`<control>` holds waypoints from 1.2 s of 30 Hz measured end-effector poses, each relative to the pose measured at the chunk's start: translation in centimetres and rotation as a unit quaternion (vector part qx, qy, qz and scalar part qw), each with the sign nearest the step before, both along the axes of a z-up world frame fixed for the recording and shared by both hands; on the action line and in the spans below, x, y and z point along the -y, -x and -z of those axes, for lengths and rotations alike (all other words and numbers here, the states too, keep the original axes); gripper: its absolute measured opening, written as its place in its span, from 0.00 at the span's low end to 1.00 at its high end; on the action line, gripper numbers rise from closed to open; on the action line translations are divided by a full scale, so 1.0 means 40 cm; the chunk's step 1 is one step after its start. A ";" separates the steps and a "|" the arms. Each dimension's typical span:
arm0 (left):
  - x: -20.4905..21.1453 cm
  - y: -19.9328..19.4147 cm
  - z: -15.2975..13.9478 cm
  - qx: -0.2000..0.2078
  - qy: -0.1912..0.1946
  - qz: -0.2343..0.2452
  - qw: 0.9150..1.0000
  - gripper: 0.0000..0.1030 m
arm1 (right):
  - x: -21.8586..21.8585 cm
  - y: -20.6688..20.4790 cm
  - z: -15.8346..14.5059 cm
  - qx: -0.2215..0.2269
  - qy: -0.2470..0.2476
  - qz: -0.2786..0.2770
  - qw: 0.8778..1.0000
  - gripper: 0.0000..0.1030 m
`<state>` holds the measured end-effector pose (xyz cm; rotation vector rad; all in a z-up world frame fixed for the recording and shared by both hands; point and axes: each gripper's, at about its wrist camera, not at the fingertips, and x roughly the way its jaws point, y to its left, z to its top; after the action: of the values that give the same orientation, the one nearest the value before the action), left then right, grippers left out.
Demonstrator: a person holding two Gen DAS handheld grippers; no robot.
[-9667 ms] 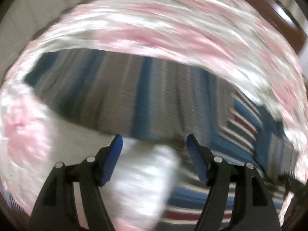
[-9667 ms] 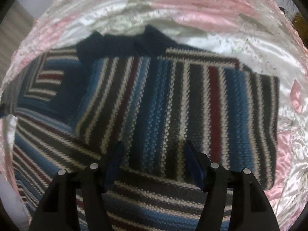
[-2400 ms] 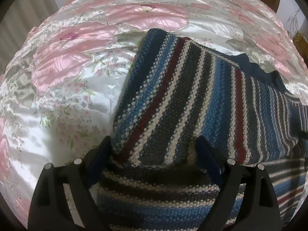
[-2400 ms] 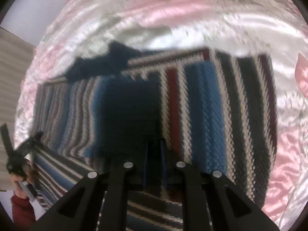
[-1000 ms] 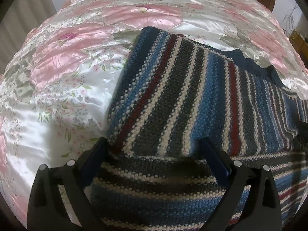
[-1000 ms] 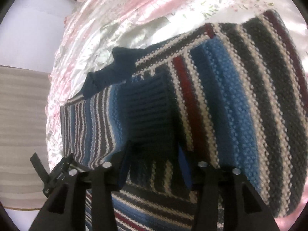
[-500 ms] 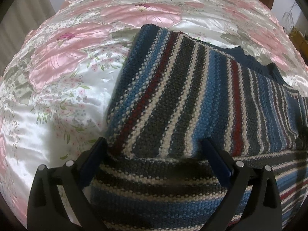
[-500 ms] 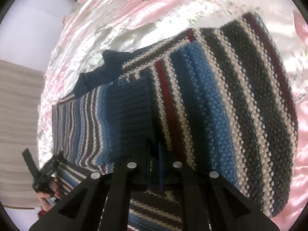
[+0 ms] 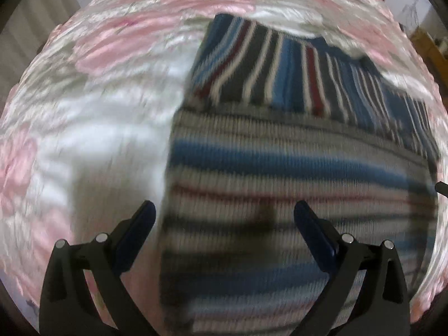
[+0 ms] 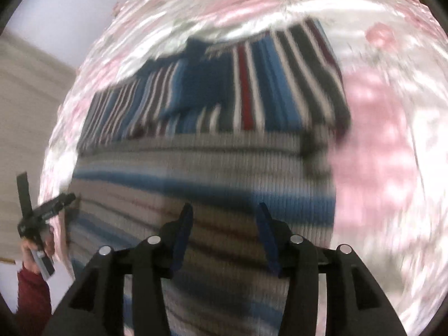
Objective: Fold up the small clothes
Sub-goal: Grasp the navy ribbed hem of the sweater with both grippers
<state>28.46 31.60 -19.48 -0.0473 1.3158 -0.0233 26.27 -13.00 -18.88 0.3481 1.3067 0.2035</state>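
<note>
A striped knit sweater (image 9: pixel 294 168) in blue, grey, white and dark red lies on the bed, its sleeves folded across the top part. Both views are blurred by motion. My left gripper (image 9: pixel 224 221) is open above the sweater's lower left edge, nothing between its fingers. In the right wrist view the sweater (image 10: pixel 210 162) fills the middle, and my right gripper (image 10: pixel 225 229) is open above its lower body, holding nothing. The left gripper (image 10: pixel 42 212) shows at the far left there, held by a hand in a red sleeve.
A shiny pink and white floral bedspread (image 9: pixel 98 98) surrounds the sweater (image 10: pixel 392 154). A pale curtain (image 10: pixel 25 112) hangs at the left of the right wrist view. Wooden furniture (image 9: pixel 431 53) stands at the far right beyond the bed.
Both grippers have pulled back from the folded sleeves toward the sweater's lower part. The right gripper, shut on the dark cuff half a second ago, is now open.
</note>
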 end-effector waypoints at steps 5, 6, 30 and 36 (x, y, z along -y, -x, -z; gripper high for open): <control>-0.024 0.141 0.001 -0.016 -0.036 0.007 0.999 0.96 | -0.021 0.175 -0.004 -0.004 0.003 0.012 1.000 0.47; -0.032 0.171 -0.002 -0.019 -0.037 0.008 0.999 0.96 | -0.025 0.214 -0.003 -0.006 0.003 0.017 1.000 0.47; -0.082 0.432 0.054 -0.075 0.053 -0.039 0.995 0.95 | -0.034 0.517 0.045 -0.052 0.006 0.046 0.998 0.58; -0.084 0.473 0.055 -0.076 0.083 -0.045 0.993 0.93 | -0.037 0.541 0.069 -0.064 -0.010 0.046 0.997 0.59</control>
<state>9.54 34.94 -21.69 -0.2555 1.4609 -0.0530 4.64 -11.51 -21.64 0.4430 1.4116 0.1191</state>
